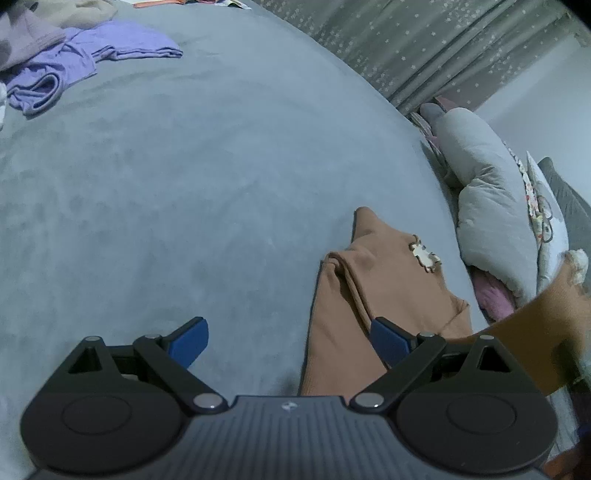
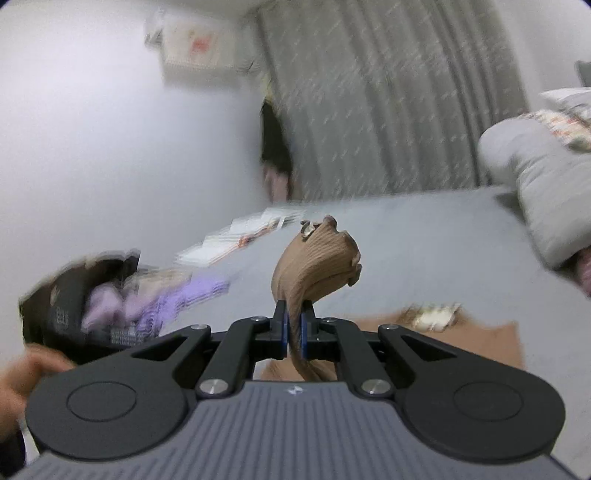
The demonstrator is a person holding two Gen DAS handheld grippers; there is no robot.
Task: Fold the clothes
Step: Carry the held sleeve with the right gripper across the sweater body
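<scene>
Right claw (image 2: 293,328): jaws pinched tight on a bunched strip of the brown top (image 2: 314,258); the ribbed cloth fans out above the pads and a twisted tail hangs below them. Rest of the garment trails down to the bed (image 2: 443,240).

Left claw (image 1: 288,341): jaws wide apart, nothing between them, hanging over the bed just beside the brown top (image 1: 369,302).

Brown top, from the left wrist: lies partly on the bed near its right edge, one panel turned over the body, small bear patch (image 1: 424,254) facing up; one part lifts off toward the right of the picture, blurred.

Further out:
- purple garment (image 1: 74,66), crumpled, well apart at the far left of the bed, unfolded
- pale clothes (image 1: 74,14) heaped beside it, unfolded
- grey pillow (image 1: 491,199) at the bed's edge
- curtain (image 1: 443,48) behind

Progress, by judgement: early. The brown top is mid-fold, with one part raised and not yet laid down or squared. No finished, folded piece is visible. The purple garment and the pale heap remain to do.
</scene>
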